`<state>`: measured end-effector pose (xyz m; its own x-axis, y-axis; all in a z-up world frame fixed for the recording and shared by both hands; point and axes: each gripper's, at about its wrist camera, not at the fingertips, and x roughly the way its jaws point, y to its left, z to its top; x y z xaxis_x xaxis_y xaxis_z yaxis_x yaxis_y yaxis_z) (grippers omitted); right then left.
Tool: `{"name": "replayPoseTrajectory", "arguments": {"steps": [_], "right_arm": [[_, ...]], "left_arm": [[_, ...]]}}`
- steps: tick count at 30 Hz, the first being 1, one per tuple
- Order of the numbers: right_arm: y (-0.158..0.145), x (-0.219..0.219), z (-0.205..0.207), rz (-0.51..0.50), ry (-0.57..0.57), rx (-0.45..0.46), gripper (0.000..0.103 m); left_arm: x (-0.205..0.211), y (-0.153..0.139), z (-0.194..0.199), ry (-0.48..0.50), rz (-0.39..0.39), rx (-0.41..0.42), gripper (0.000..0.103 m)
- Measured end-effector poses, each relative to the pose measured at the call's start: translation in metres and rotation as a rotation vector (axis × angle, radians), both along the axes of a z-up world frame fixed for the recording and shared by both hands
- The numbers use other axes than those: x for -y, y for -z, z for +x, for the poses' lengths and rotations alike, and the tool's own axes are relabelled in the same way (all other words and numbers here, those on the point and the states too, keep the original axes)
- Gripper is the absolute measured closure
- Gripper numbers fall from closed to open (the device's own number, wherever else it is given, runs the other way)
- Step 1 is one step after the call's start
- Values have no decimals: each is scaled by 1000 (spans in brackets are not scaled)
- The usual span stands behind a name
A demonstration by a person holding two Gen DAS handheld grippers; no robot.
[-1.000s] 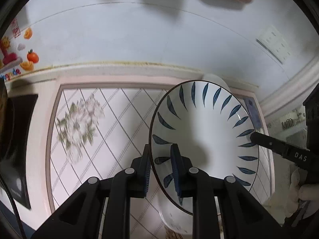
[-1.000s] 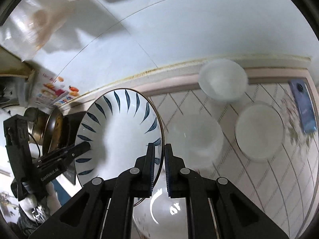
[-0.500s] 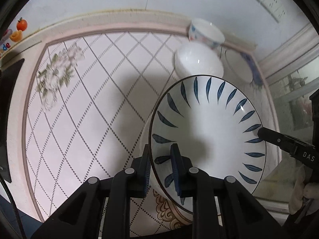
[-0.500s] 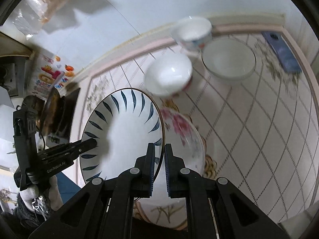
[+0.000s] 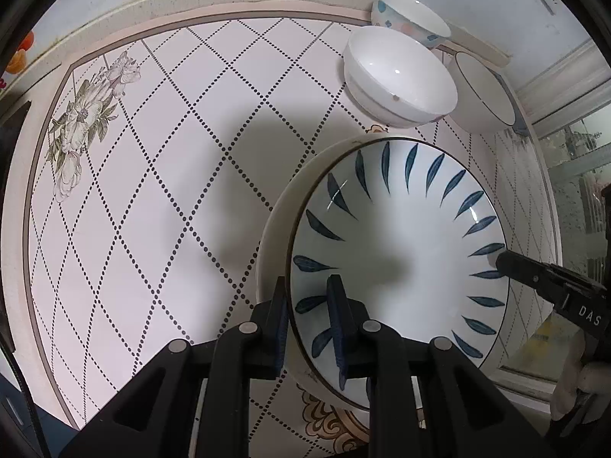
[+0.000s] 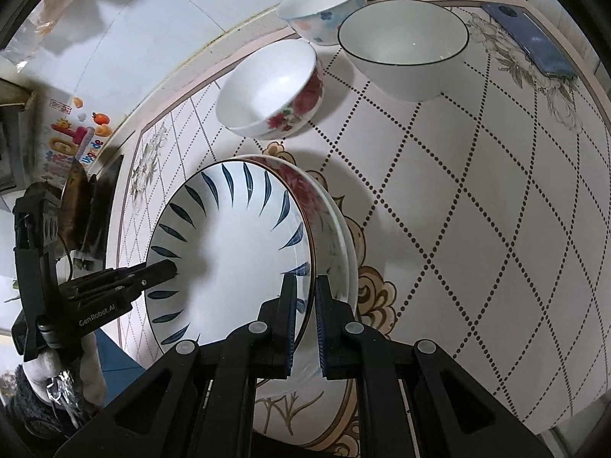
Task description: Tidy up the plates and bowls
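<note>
A white plate with blue leaf marks (image 5: 401, 236) (image 6: 236, 252) is held by both grippers, just above or on a floral plate (image 6: 328, 210) whose white rim (image 5: 282, 206) shows beneath it. My left gripper (image 5: 307, 305) is shut on the plate's near rim. My right gripper (image 6: 304, 301) is shut on the opposite rim; it also shows in the left wrist view (image 5: 534, 278). A white bowl with red flowers (image 6: 273, 89) (image 5: 399, 76), a black-rimmed bowl (image 6: 404, 47) (image 5: 483, 95) and a small blue-flowered bowl (image 6: 324, 9) (image 5: 408, 15) stand behind.
The counter (image 5: 152, 198) is tiled with a dotted diamond pattern and runs to a wall at the back. A blue phone (image 6: 530, 44) lies at the far right. A dark stove edge with pans (image 6: 84, 210) is at the left.
Both grippers have carried the blue-leaf plate down toward the counter, over the floral plate. The bowls behind now appear closer and larger.
</note>
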<state>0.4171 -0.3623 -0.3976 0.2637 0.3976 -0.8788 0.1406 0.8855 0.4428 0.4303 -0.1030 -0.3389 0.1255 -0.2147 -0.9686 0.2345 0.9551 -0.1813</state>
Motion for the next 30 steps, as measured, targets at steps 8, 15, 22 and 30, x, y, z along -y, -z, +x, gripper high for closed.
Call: {"name": "replayPoseTrajectory", "arguments": {"steps": [8, 15, 22, 30], "right_arm": [[10, -2, 0, 10, -8, -14, 92], [13, -1, 0, 30, -14, -9, 92], [17, 1, 9, 67, -13, -46, 90], [13, 1, 9, 63, 43, -70, 88]], "left_arm": [[4, 8, 2, -19, 11, -34, 86], [9, 12, 4, -31, 23, -43, 85], [6, 14, 7, -73, -2, -77, 85], [-12, 7, 5, -148, -32, -114, 85]]}}
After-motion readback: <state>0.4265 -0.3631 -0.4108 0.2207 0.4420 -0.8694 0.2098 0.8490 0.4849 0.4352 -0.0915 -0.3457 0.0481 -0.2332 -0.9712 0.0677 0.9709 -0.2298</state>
